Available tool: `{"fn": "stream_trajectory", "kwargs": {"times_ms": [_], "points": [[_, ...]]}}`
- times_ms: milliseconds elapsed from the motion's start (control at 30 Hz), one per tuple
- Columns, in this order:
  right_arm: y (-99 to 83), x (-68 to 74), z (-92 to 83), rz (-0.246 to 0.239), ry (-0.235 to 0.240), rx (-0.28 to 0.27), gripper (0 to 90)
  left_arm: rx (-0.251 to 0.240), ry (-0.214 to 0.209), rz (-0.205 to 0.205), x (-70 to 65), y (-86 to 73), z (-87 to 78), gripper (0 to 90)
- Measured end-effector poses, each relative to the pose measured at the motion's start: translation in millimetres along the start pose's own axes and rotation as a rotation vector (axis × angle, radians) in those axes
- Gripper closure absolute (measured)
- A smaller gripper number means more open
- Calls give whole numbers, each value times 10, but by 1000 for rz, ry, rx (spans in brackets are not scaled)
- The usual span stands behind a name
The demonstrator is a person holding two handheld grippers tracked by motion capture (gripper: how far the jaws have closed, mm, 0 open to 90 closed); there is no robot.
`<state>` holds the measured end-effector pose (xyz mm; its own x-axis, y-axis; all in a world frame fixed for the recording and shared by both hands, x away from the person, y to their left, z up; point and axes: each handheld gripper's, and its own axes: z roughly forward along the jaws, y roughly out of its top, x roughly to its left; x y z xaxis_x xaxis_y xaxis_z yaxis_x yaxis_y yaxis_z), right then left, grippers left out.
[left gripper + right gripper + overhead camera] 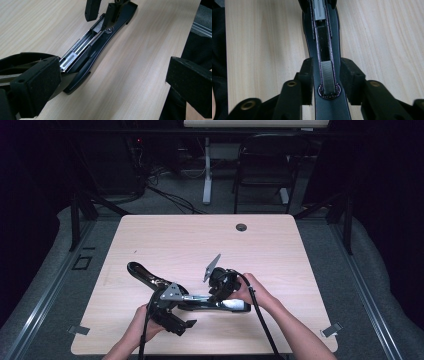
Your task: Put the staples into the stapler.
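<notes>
High view: your left gripper (176,319) and right gripper (220,287) meet over an opened black stapler (150,279) lying on the near half of the table (270,245), its lid swung out toward the left.

Left gripper view: your jaws stand spread wide; one pad (37,82) sits against the stapler's (87,52) near end, the other hangs over bare wood, gripping nothing.

Right gripper view: your jaws flank the stapler's (325,45) open channel, one on each side, near its spring end. They look slightly parted from its walls; contact cannot be told.
</notes>
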<state>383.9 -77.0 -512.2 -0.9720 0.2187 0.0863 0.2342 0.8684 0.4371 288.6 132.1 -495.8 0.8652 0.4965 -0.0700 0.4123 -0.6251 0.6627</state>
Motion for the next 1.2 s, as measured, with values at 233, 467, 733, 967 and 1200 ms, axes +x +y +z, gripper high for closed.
{"fn": "stream_trajectory", "kwargs": {"times_ms": [233,467,733,967,1200], "points": [[-63,5,-89,79,-7,-80,359,-36,-12,-11,-41,2,-102,1],[-201,-2,-234,134,-59,-103,296,-30,-20,-11,-47,-3,-116,1],[-331,-28,-394,191,-95,-145,169,-33,11,-11,-84,-88,-195,1],[-415,-44,-441,215,-94,-137,120,-28,-6,-67,-4,-255,-326,1],[-450,-101,-443,251,-121,-155,113,-26,-3,-90,47,-352,-402,1]]}}
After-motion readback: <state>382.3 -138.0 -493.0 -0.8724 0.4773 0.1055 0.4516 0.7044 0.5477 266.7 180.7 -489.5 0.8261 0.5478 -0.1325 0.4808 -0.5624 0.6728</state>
